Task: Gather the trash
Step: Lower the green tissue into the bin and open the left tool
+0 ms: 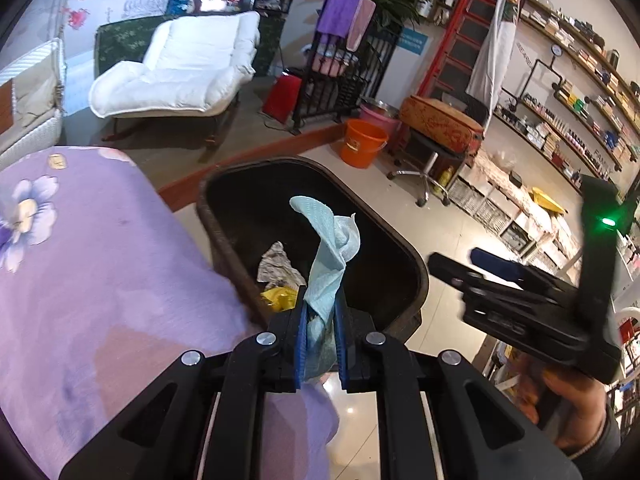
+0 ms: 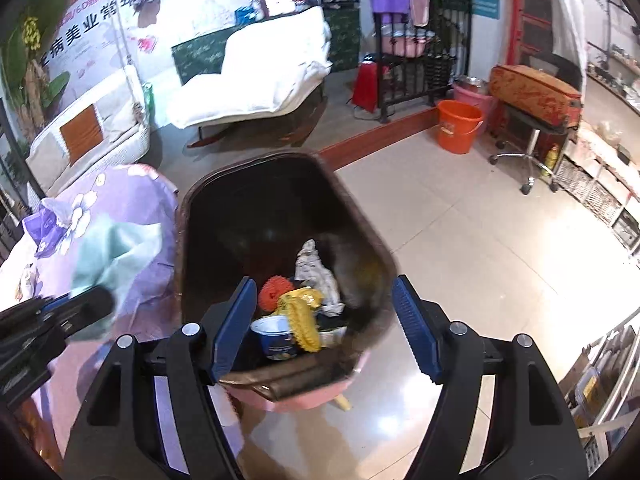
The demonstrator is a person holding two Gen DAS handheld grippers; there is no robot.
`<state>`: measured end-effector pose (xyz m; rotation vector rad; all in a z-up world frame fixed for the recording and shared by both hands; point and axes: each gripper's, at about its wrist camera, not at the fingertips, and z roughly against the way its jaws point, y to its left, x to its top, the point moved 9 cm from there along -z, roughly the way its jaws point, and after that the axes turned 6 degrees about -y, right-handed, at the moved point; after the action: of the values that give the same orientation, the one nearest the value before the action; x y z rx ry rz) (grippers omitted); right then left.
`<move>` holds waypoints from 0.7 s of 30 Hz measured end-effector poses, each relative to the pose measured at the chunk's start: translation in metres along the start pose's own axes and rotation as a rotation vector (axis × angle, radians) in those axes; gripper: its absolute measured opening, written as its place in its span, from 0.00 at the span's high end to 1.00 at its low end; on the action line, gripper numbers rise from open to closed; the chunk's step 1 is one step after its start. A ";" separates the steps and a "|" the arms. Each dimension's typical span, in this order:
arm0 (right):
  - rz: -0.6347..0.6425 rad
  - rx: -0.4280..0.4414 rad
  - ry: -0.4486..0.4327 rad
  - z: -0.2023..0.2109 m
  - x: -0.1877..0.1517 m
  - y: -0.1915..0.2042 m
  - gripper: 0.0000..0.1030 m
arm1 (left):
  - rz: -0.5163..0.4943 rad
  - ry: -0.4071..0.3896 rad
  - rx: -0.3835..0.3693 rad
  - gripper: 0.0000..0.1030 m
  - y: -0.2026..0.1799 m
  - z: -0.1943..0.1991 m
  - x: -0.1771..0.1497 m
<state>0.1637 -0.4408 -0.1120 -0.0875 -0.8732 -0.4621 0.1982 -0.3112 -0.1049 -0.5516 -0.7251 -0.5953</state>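
A dark brown trash bin (image 1: 416, 268) stands on the floor beside a table under a purple flowered cloth (image 1: 100, 264). My left gripper (image 1: 321, 304) is shut on a light blue tissue (image 1: 332, 248), which sticks up over the bin's near rim. My right gripper (image 2: 324, 280) hangs open over the bin (image 2: 188, 216) with nothing between its blue pads (image 2: 236, 320). In the bin lie crumpled paper (image 2: 316, 272), an orange spiky ball (image 2: 274, 294), a yellow wrapper (image 2: 304, 316) and a blue paper cup (image 2: 276, 336). In the right wrist view the left gripper (image 2: 96, 300) and its tissue (image 2: 116, 252) show blurred at the left.
An orange bucket (image 1: 362, 142) and a swivel stool (image 1: 436, 136) stand on the tiled floor beyond the bin. A white lounge chair (image 1: 180, 68) is at the back. Shelves of books and boxes (image 1: 560, 140) line the right side. A hand (image 1: 568, 404) holds the right gripper.
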 end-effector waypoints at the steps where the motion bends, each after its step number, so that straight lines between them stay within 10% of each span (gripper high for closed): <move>1: -0.012 -0.011 -0.008 0.005 0.000 -0.006 0.31 | -0.004 0.008 -0.005 0.87 -0.002 -0.006 0.000; 18: -0.127 -0.089 -0.022 0.025 -0.004 -0.068 0.30 | -0.007 0.135 0.012 0.87 -0.014 -0.069 -0.006; 21: -0.136 -0.092 -0.020 0.025 -0.006 -0.072 0.30 | -0.032 0.150 0.007 0.74 -0.016 -0.075 -0.006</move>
<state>0.1117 -0.4973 -0.1080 -0.1185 -0.8811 -0.6295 0.2169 -0.3689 -0.1520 -0.4837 -0.5950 -0.6560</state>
